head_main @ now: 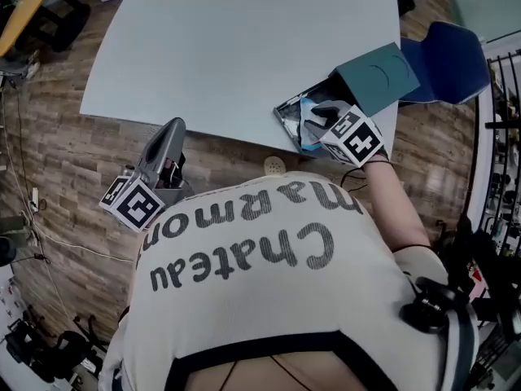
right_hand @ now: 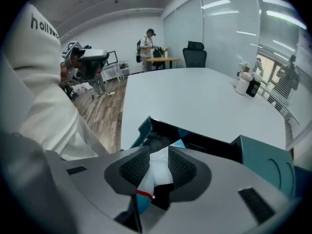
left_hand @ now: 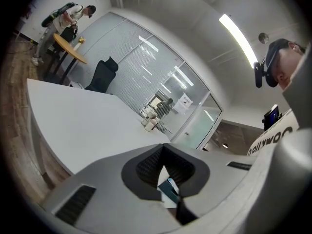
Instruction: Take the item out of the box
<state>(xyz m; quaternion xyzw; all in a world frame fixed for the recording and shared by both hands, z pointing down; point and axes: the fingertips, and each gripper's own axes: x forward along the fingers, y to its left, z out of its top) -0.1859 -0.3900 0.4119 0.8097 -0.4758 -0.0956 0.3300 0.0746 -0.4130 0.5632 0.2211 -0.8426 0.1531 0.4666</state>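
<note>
Your shirt (head_main: 269, 283) fills the bottom of the head view. Over at the right edge of the desk (head_main: 244, 47) sits the teal box (head_main: 374, 80), so a snagged pull could probably drag it off. The white-and-blue packet (right_hand: 157, 167) is inside it, between the spread jaws of your right hand-held gripper (right_hand: 158, 152), not pinched yet. Only the right gripper view shows that. Your left hand-held gripper (head_main: 173, 127) is at lower left, pressed together, off the desk.

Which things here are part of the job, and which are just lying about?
In the job: teal box, white-and-blue packet inside it, right gripper straddling the packet.
Lying about: left gripper off the table, blue chair, containers at the table's far edge.
</note>
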